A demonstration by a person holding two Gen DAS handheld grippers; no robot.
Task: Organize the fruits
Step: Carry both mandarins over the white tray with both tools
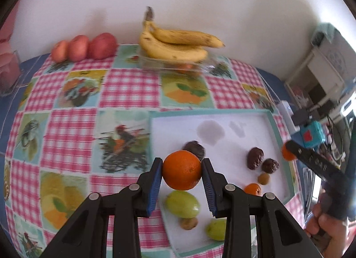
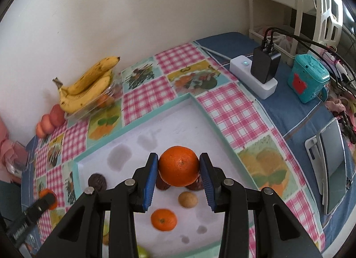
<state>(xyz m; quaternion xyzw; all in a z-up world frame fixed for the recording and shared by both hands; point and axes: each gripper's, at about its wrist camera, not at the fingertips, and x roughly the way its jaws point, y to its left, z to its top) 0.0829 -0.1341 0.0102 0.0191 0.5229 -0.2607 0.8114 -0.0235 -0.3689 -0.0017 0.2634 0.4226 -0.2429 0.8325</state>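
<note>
My left gripper (image 1: 182, 170) is shut on an orange (image 1: 182, 170) and holds it above the near left part of the white tray (image 1: 244, 120). My right gripper (image 2: 179, 166) is shut on another orange (image 2: 179, 165) above the tray (image 2: 200, 124). On the tray lie a small orange (image 2: 164, 219), two green fruits (image 1: 182, 204), dark brown fruits (image 1: 255, 157) and small tan fruits (image 2: 187, 199). The right gripper also shows at the right edge of the left wrist view (image 1: 289, 152).
Bananas (image 1: 175, 44) lie on a clear container (image 1: 178, 66) by the back wall, with three red apples (image 1: 84, 47) to their left. A white power strip with a black charger (image 2: 255, 75), a teal box (image 2: 308, 81) and a tablet (image 2: 331, 160) stand right of the tablecloth.
</note>
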